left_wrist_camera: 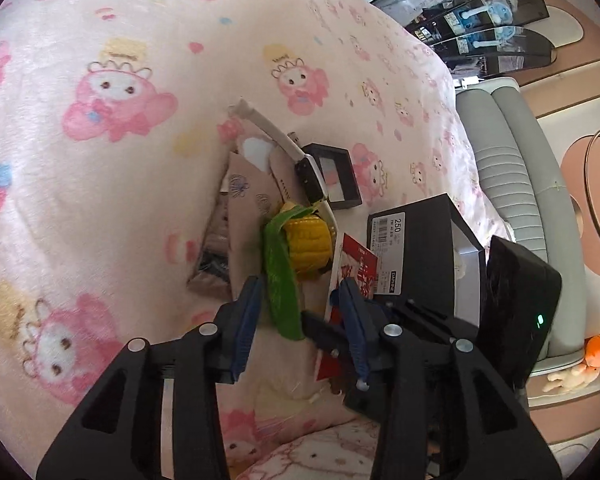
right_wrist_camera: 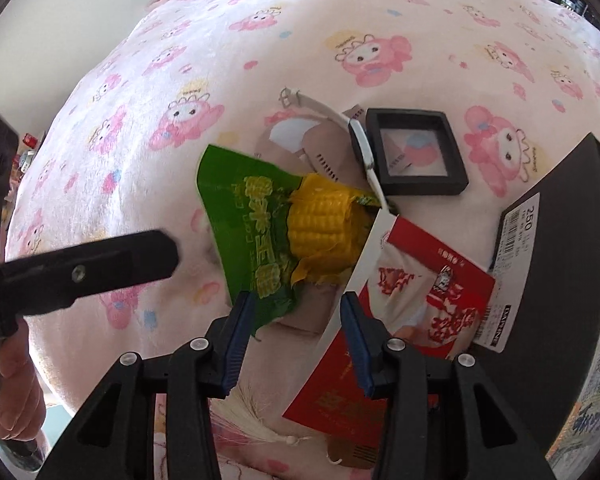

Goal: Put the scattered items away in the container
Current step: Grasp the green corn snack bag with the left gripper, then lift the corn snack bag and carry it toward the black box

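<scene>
A green packet of yellow corn [left_wrist_camera: 300, 240] [right_wrist_camera: 284, 224] lies on a beige pouch [left_wrist_camera: 248, 200] [right_wrist_camera: 324, 152] on the pink blanket. My left gripper [left_wrist_camera: 300, 320] is open, and the packet's green end shows between its blue pads without touching them. My right gripper [right_wrist_camera: 298, 340] is open above the pouch's near edge, between the corn packet and a red and white snack packet [left_wrist_camera: 356, 264] [right_wrist_camera: 420, 280]. The black shoe box [left_wrist_camera: 420, 240] [right_wrist_camera: 560, 240] stands to the right. A black finger [right_wrist_camera: 100, 268] of the left gripper reaches in from the left, its tip short of the packet.
A white watch [left_wrist_camera: 284, 144] [right_wrist_camera: 364, 148] and a small black frame box [left_wrist_camera: 336, 176] [right_wrist_camera: 416, 152] lie behind the pouch. A pale tassel [right_wrist_camera: 244, 420] lies near the bed's front edge. A hand [right_wrist_camera: 16, 380] is at the lower left. A black device with a green light [left_wrist_camera: 516, 308] stands at the right.
</scene>
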